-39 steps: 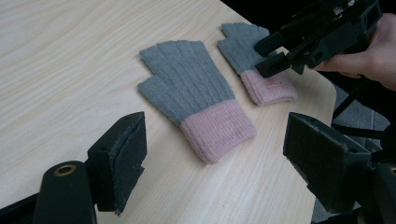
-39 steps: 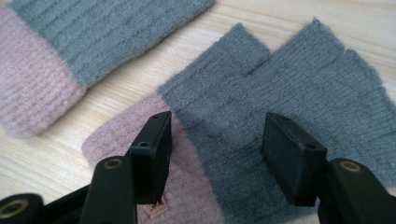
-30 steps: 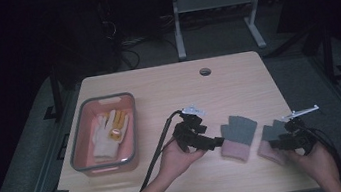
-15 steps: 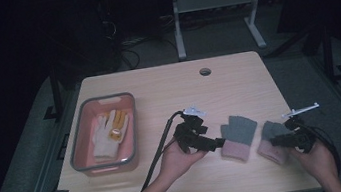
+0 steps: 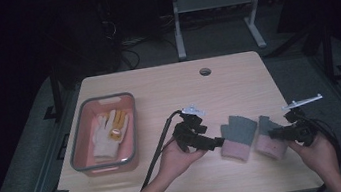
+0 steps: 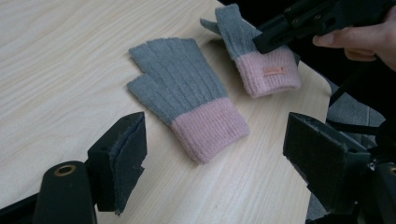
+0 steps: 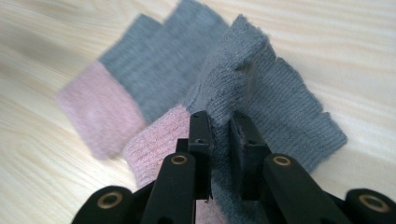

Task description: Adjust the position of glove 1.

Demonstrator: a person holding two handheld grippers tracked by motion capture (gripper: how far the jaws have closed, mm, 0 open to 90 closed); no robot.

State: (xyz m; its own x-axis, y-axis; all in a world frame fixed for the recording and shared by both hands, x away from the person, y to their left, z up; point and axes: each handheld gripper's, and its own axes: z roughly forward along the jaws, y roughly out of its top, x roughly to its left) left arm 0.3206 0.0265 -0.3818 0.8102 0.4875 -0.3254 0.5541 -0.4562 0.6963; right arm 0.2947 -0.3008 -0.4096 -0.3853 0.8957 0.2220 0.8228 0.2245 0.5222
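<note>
Two grey fingerless gloves with pink cuffs lie near the table's front edge. The left glove (image 5: 238,136) (image 6: 187,102) (image 7: 140,79) lies flat. My left gripper (image 5: 218,143) (image 6: 219,140) is open just in front of its cuff, not touching it. My right gripper (image 5: 272,135) (image 7: 219,126) has just been closing and is shut on a fold of the right glove (image 5: 267,142) (image 7: 280,102), which is bunched upward between the pads. In the left gripper view the right gripper (image 6: 268,39) pinches that glove (image 6: 268,70) near its cuff.
A grey-rimmed pink tray (image 5: 78,144) at the table's left holds a white glove (image 5: 105,135) with yellow on it. A cable hole (image 5: 205,71) sits at the back of the table. Both grippers' cables trail off the front edge.
The right gripper has shut on the right glove and risen a little, pulling the fabric up. The left gripper has stayed where it was.
</note>
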